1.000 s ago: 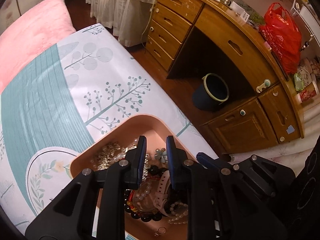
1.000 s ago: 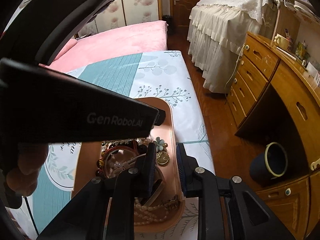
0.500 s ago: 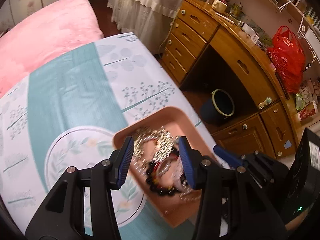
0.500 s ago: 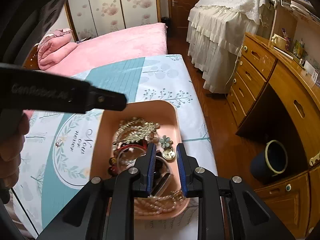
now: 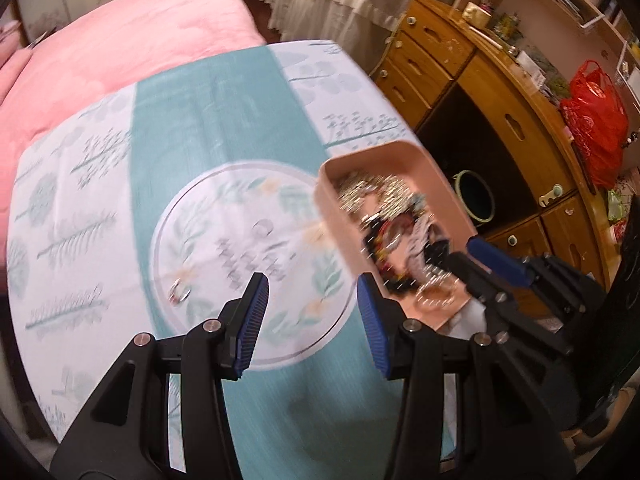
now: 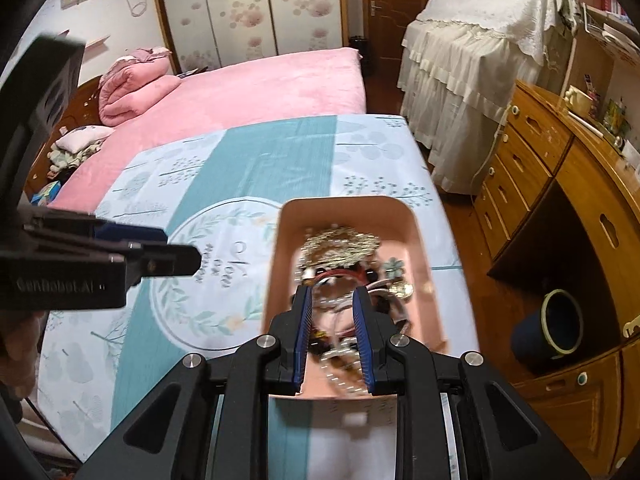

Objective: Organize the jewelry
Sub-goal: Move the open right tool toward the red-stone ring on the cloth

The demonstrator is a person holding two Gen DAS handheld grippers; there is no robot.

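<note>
A pink tray point(image 5: 348, 168) point(image 6: 280, 248) full of tangled jewelry point(image 6: 340, 248) sits on the patterned cloth point(image 5: 224, 128) near its right edge. A small ring point(image 5: 178, 292) lies on the cloth's round emblem. My left gripper point(image 5: 308, 312) is open and empty above the cloth, left of the tray; it shows at the left of the right wrist view point(image 6: 168, 258). My right gripper point(image 6: 330, 328) hangs over the near end of the tray, jaws partly open, with nothing clearly held; it shows in the left wrist view point(image 5: 496, 268).
A pink bed point(image 6: 248, 88) lies beyond the cloth. A wooden desk with drawers point(image 6: 560, 184) stands to the right, with a dark bin point(image 6: 556, 324) on the floor beneath it and a red bag point(image 5: 596, 120) on top. A lace-covered piece of furniture point(image 6: 472, 40) stands behind.
My left gripper has risen out of the tray, swung left over the cloth and opened wide. My right gripper has lifted a little and its jaws have widened.
</note>
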